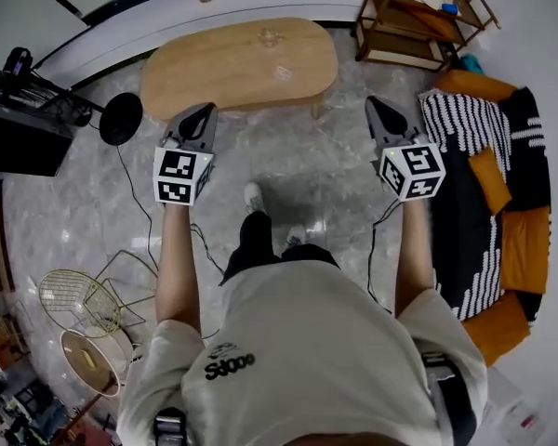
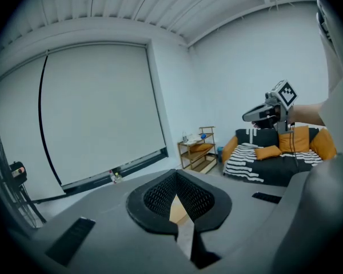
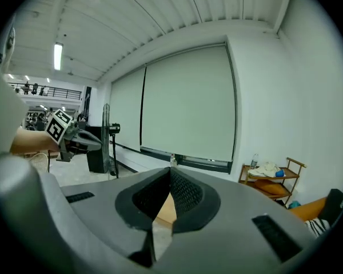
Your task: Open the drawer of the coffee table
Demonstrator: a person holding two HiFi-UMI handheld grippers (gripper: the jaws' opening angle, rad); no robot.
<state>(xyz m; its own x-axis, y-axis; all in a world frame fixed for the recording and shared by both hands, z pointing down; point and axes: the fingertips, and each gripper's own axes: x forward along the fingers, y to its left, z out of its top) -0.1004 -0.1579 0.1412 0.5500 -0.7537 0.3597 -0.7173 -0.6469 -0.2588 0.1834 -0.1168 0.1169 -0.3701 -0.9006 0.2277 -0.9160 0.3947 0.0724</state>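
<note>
An oval light-wood coffee table (image 1: 242,65) stands ahead on the marble floor, with small clear items on its top. No drawer shows from above. My left gripper (image 1: 205,112) is shut and empty, held in the air just short of the table's near edge. My right gripper (image 1: 373,106) is also shut and empty, off the table's right end. In the left gripper view only a sliver of the wooden table (image 2: 178,212) shows between the closed jaws. The right gripper view gives the same sliver of the table (image 3: 165,206).
A striped and orange sofa (image 1: 488,203) runs along the right. A wooden shelf rack (image 1: 418,21) stands at the back right. A fan with a round black base (image 1: 121,119), a dark cabinet (image 1: 19,128) and wire chairs (image 1: 79,300) are on the left. Cables trail over the floor.
</note>
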